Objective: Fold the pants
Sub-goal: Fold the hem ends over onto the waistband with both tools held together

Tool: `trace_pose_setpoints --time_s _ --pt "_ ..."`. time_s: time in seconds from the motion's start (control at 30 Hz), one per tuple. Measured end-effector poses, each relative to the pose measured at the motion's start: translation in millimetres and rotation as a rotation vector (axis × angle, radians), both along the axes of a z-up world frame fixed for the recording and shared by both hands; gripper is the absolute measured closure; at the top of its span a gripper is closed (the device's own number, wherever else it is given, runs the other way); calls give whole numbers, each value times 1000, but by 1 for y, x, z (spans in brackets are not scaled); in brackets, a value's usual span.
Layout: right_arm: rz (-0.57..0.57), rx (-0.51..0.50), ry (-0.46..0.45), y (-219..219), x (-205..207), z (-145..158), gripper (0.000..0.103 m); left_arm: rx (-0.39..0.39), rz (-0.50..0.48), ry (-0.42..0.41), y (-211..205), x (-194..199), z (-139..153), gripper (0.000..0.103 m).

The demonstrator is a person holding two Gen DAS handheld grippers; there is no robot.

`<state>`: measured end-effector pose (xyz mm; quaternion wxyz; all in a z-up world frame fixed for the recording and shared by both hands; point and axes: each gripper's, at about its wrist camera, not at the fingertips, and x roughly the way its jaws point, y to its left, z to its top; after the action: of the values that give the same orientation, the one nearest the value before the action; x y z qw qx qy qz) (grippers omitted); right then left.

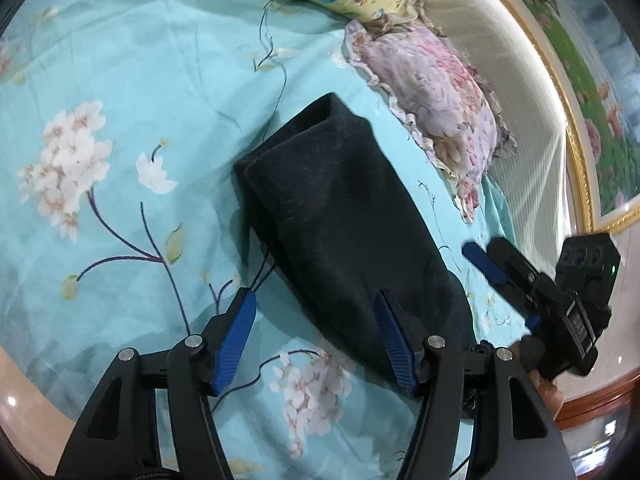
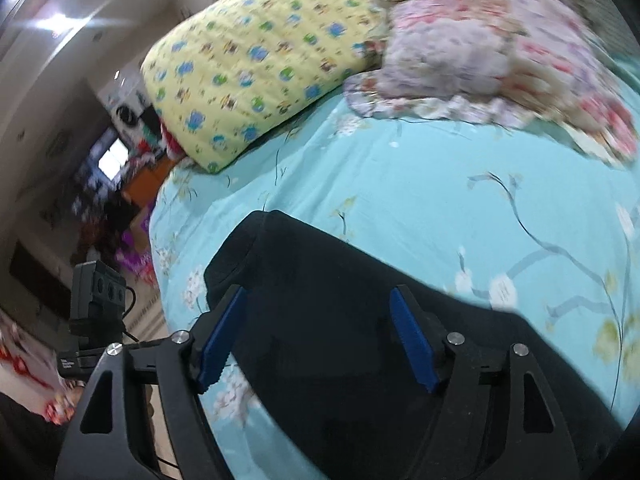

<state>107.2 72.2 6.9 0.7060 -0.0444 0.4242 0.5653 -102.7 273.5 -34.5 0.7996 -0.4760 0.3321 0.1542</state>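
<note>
Dark folded pants (image 1: 340, 220) lie on the turquoise floral bedsheet (image 1: 120, 100), a long narrow stack running away from me. My left gripper (image 1: 316, 304) is open and empty, its blue pads just above the near end of the pants. My right gripper (image 2: 320, 300) is open and empty, hovering over the same pants (image 2: 340, 320). The right gripper also shows in the left wrist view (image 1: 496, 264), to the right of the pants.
A yellow patterned pillow (image 2: 260, 60) and a pink floral pillow (image 2: 500, 52) lie at the head of the bed. A white padded headboard (image 1: 520, 120) with gold trim stands behind. The bed's edge and the room floor are at left in the right wrist view.
</note>
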Motion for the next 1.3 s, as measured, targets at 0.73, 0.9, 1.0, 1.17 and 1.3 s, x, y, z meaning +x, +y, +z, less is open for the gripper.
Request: trace_pose_setpoints --time_s 0.73,0.9,1.0,1.17,1.3 --pt "350 -219 7 144 36 -54 60 -5 65 -28 22 33 -10 38" --pt "349 -197 43 141 39 -55 63 43 88 16 23 37 -9 63" --pt "347 -179 46 138 38 -53 71 26 80 8 26 36 -11 78" --pt "331 -131 43 125 34 -42 83 75 46 -18 12 36 10 89" --pt "302 -62 55 102 33 -21 84 150 12 -61 -8 38 41 90"
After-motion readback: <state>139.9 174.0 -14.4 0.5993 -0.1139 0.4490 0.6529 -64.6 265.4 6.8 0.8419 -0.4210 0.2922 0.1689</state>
